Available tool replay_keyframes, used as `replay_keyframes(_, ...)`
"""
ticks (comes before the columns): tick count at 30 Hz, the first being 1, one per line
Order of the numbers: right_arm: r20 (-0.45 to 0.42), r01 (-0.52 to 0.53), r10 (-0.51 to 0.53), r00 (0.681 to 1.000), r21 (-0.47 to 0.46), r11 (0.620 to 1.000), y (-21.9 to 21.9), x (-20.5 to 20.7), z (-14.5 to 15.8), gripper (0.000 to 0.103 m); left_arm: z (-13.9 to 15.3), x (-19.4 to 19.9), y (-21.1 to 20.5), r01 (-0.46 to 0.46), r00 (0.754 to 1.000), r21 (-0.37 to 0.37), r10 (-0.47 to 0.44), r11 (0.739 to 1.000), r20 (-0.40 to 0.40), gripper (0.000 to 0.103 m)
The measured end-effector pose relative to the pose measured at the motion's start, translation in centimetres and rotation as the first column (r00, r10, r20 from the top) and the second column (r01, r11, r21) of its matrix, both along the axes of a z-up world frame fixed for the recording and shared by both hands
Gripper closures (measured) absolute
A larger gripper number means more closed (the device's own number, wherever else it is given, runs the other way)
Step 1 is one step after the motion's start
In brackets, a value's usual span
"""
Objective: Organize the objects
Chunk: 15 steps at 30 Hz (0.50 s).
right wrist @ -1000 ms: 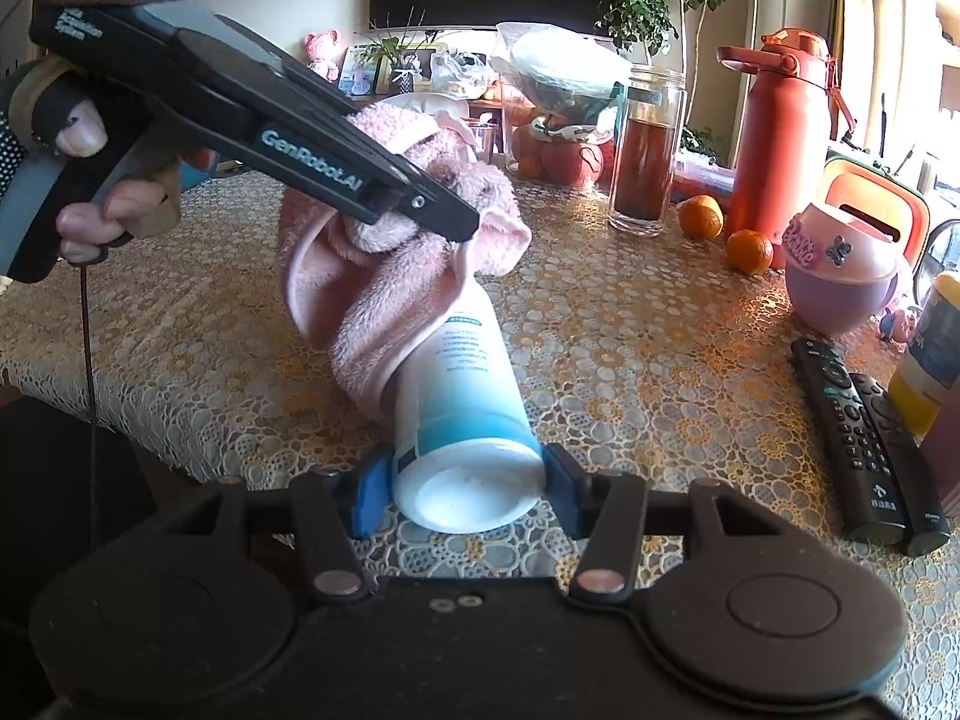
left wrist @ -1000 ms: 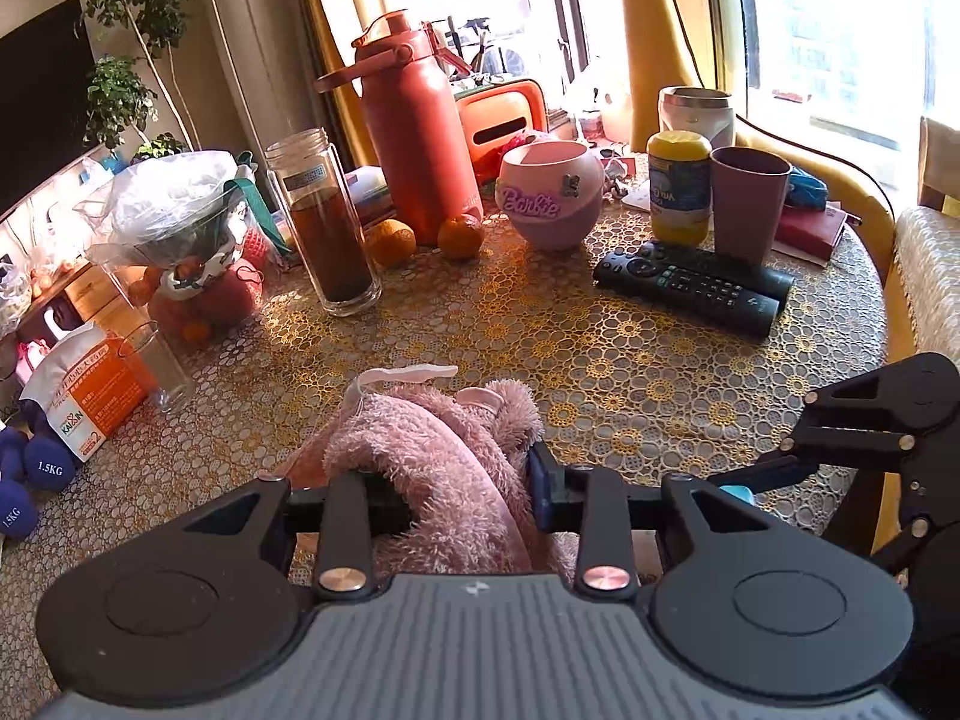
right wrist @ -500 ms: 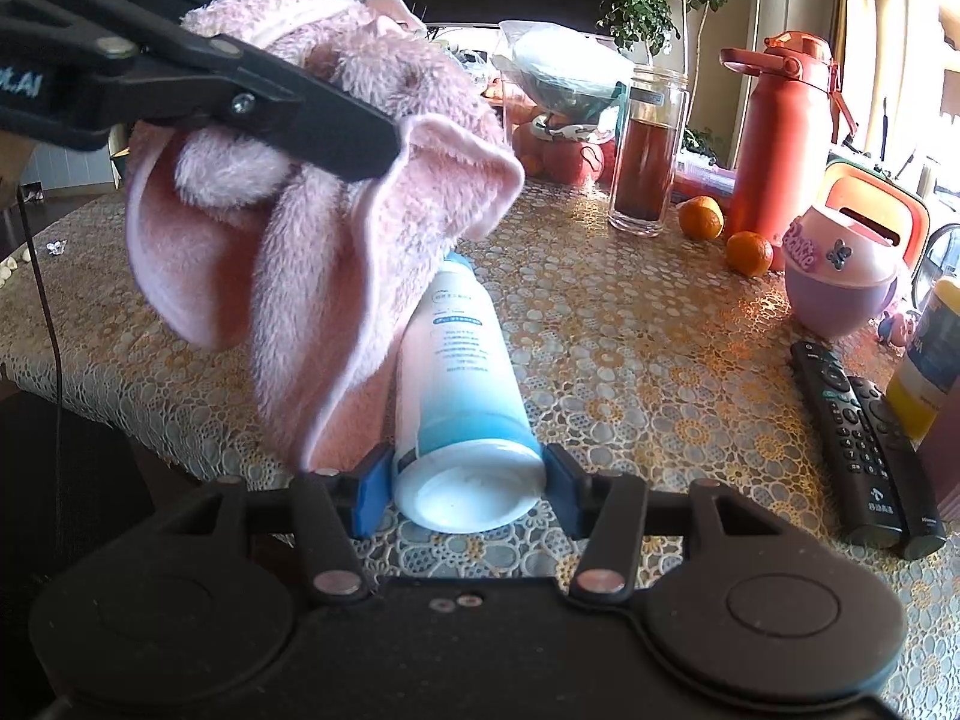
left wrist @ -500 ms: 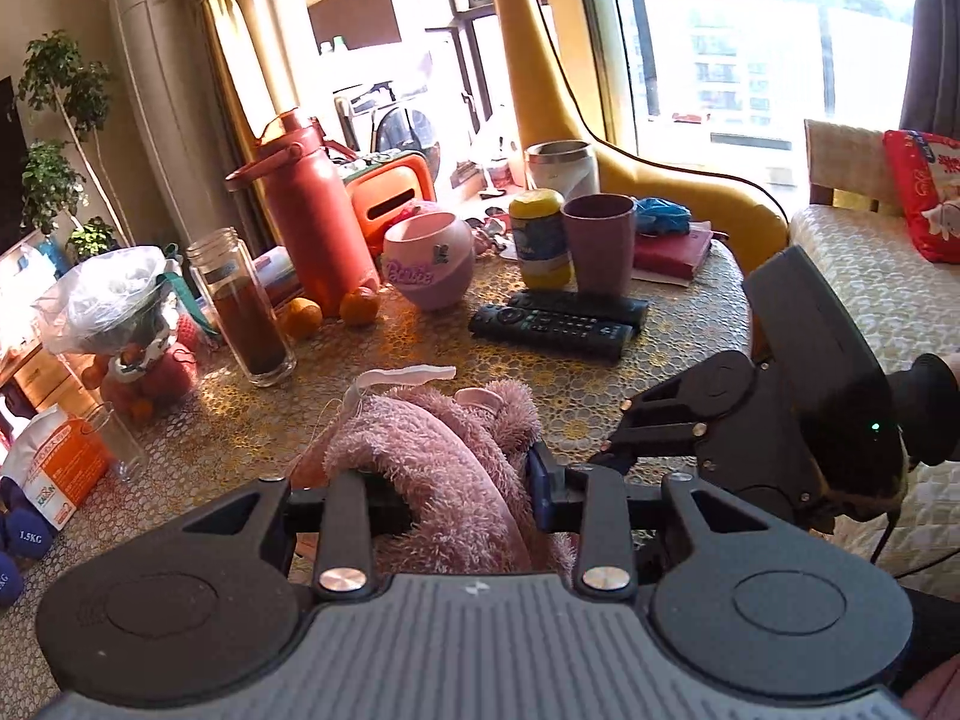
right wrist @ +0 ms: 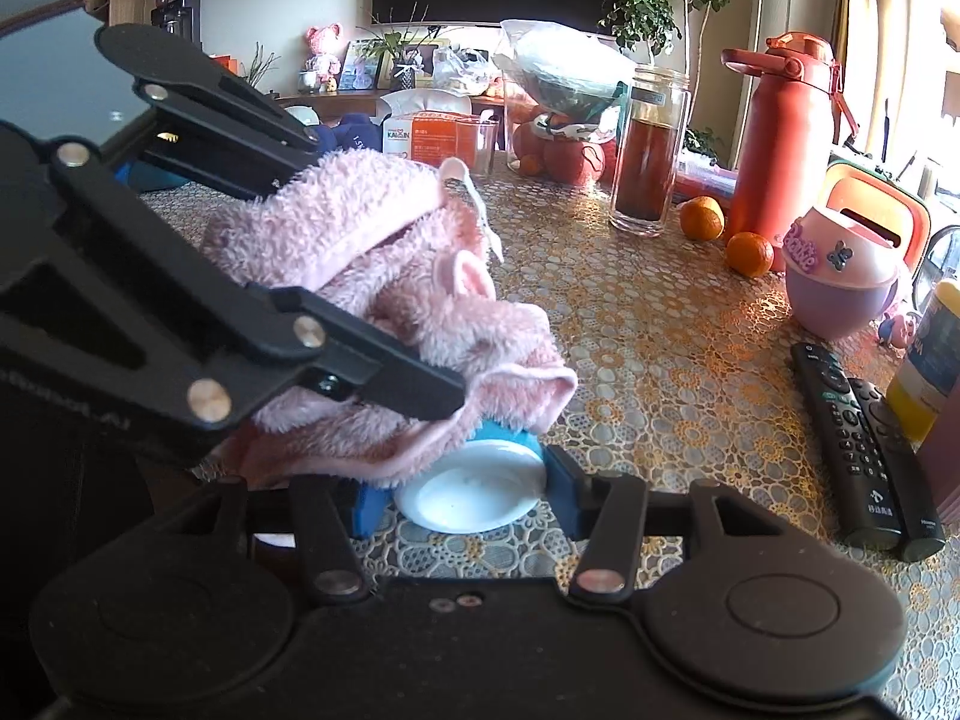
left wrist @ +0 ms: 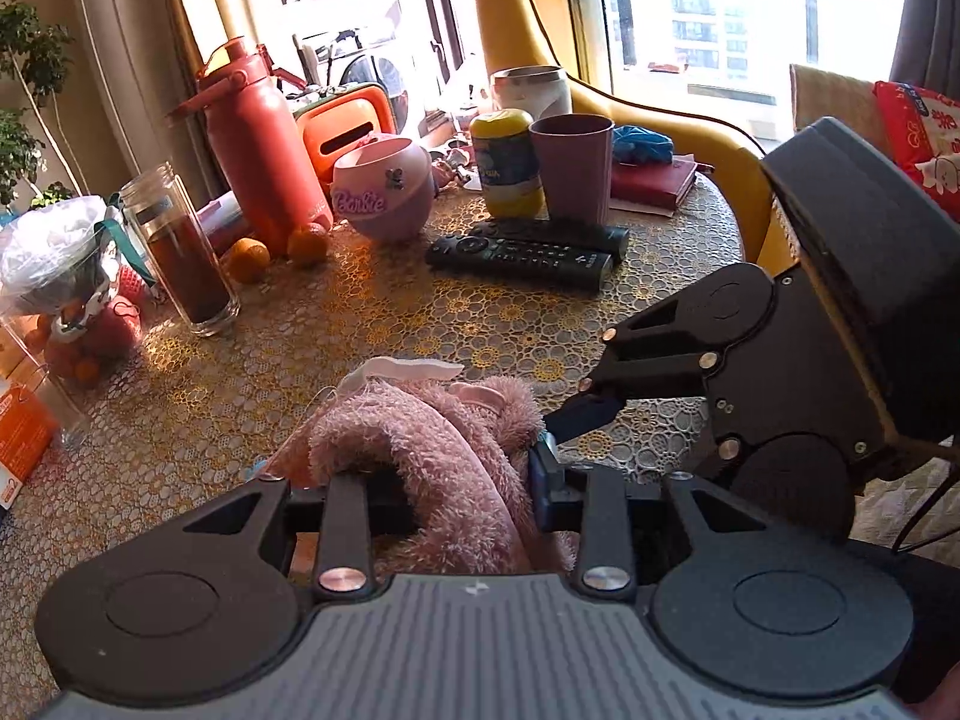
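The desk [left wrist: 372,324], round and lace-covered, was crowded along its far side: a red flask [left wrist: 264,144], a jar [left wrist: 180,252] of dark liquid, two oranges [left wrist: 249,258], a pink Barbie pot [left wrist: 384,192], a yellow can [left wrist: 507,162], a mauve cup [left wrist: 573,168] and two remotes [left wrist: 528,249]. Its near middle lay bare; the rim curved close on the right, beside a yellow chair [left wrist: 660,120].

The left gripper [left wrist: 468,480] was clamped on a pink fleece cloth [left wrist: 432,438], holding it bunched over the near edge. The right gripper [right wrist: 468,492] was closed on a white bottle [right wrist: 474,486] with a blue band, which lay on the desk at that edge. The cloth draped over the bottle, hiding all but its base, and the two grippers nearly touched there.
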State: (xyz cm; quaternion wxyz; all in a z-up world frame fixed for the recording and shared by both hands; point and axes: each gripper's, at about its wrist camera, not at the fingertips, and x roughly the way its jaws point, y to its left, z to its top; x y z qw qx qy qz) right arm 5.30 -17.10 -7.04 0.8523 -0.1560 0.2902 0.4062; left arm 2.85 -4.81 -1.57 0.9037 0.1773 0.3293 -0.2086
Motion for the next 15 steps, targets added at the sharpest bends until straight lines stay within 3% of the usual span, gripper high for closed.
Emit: replay_keyframes(15,-0.01,0.002,-0.002,1.0,0.006,1.0,-0.1,0.0,-0.1,0.051,-0.2,4.8,5.1,-0.201,0.98,0.002,0.2,0.98,0.018,0.07)
